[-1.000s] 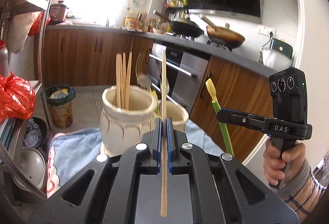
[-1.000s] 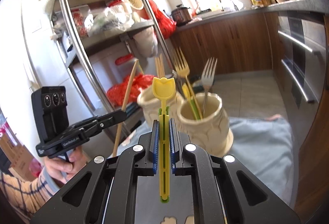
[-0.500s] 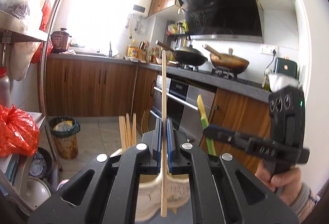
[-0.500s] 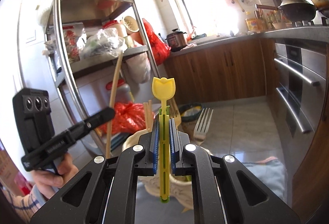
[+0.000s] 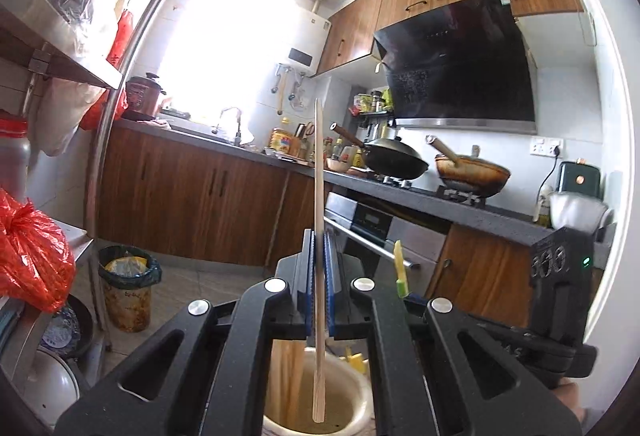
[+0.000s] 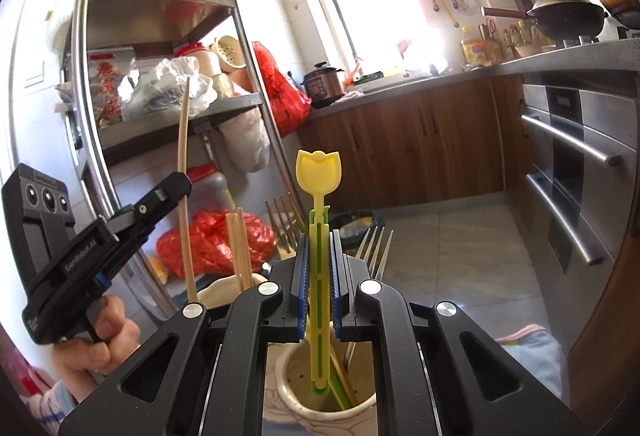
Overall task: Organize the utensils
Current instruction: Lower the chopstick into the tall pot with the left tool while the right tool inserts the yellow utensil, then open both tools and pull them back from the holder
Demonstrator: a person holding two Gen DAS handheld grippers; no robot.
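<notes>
My left gripper [image 5: 319, 236] is shut on a single wooden chopstick [image 5: 318, 195], held upright. Its lower end hangs over the mouth of a cream ceramic holder [image 5: 360, 402] that holds other chopsticks [image 5: 289, 376]. My right gripper [image 6: 319, 236] is shut on a yellow-and-green plastic utensil with a tulip-shaped head [image 6: 318, 171], also upright. Its lower end hangs above a second cream holder [image 6: 362, 406] that contains forks [image 6: 374, 248] and a green utensil. The right wrist view shows the left gripper [image 6: 185, 181] with its chopstick [image 6: 184, 139] over the chopstick holder [image 6: 218, 290].
A steel shelf rack [image 6: 240, 47] with bags and bowls stands to the left, with a red bag [image 5: 28, 256] and a waste bin [image 5: 126, 286] beside it. Wooden cabinets, an oven [image 6: 576, 171] and woks on the stove lie ahead. A blue cloth [image 6: 532, 348] lies under the holders.
Both grippers have moved forward over the two holders, which have slid from mid-frame to beneath the jaws. Each gripper keeps its utensil.
</notes>
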